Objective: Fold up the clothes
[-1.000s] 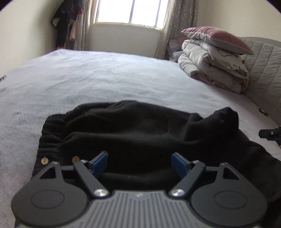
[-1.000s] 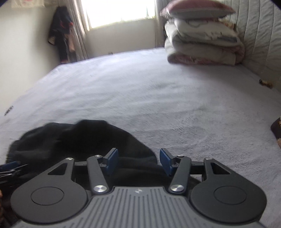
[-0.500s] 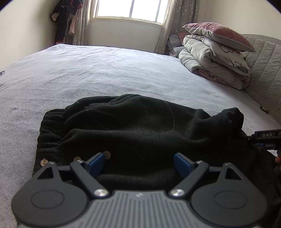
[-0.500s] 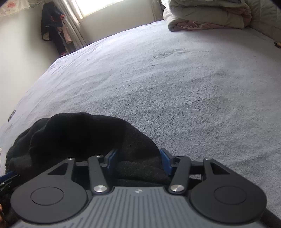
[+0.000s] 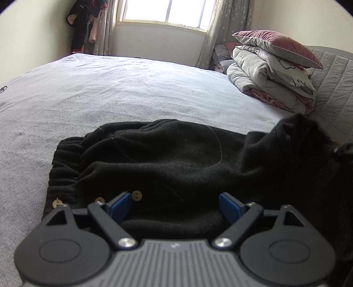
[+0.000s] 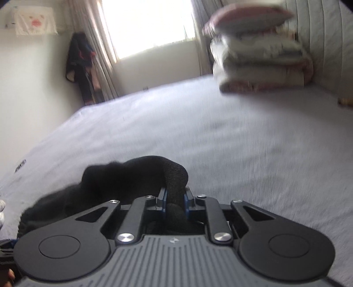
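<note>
A black garment with an elastic waistband and small wooden buttons lies crumpled on the grey bed. My left gripper hovers over its near edge, jaws wide open, blue pads apart with cloth below them. In the right wrist view, my right gripper is closing; its pads pinch a thick fold of the black garment, which bulges up between them. The garment's right corner stands raised in the left wrist view.
A stack of folded quilts topped by a pink pillow sits at the far right against a padded headboard. Clothes hang in the far left corner beside the window. Bare sheet stretches beyond the garment.
The right gripper's jaws have come together on a fold of the black garment and risen with it, so that corner lifts. The left gripper has stayed put, open.
</note>
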`<state>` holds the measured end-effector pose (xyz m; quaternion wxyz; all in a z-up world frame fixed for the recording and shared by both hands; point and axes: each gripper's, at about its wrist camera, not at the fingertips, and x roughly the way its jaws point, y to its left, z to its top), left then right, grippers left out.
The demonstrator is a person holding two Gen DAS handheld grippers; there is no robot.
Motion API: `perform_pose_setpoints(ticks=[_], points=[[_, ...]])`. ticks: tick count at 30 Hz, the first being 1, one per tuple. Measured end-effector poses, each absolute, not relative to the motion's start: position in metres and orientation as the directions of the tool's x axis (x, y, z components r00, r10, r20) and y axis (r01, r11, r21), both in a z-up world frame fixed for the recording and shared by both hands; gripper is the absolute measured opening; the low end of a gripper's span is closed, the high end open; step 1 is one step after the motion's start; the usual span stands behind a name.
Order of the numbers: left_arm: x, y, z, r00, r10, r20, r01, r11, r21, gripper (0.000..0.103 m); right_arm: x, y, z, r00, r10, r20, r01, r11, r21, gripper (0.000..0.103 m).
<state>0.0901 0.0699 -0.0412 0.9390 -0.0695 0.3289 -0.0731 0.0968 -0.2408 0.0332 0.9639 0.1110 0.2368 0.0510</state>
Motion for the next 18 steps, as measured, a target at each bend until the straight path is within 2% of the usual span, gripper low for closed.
perform_pose_setpoints(ticks=[7, 10, 13, 18], points=[[0.094, 0.079, -0.040, 0.770, -0.186, -0.610, 0.075, 0.976, -0.203, 0.088, 0.073, -0.219, 0.073, 0.957, 0.054, -0.283, -0.025, 0.994, 0.107, 0.013], [0.095, 0.083, -0.040, 0.763, -0.196, -0.616, 0.069, 0.972, -0.225, 0.088, 0.077, -0.226, 0.086, 0.955, 0.068, -0.290, -0.029, 0.990, 0.136, 0.013], [0.095, 0.086, -0.038, 0.764, -0.199, -0.614, 0.062, 0.969, -0.237, 0.088, 0.069, -0.222, 0.096, 0.958, 0.074, -0.279, -0.049, 0.994, 0.094, 0.013], [0.096, 0.092, -0.036, 0.766, -0.200, -0.611, 0.044, 0.965, -0.260, 0.088, 0.035, -0.207, 0.109, 0.947, 0.175, -0.269, -0.160, 0.984, 0.078, 0.013]])
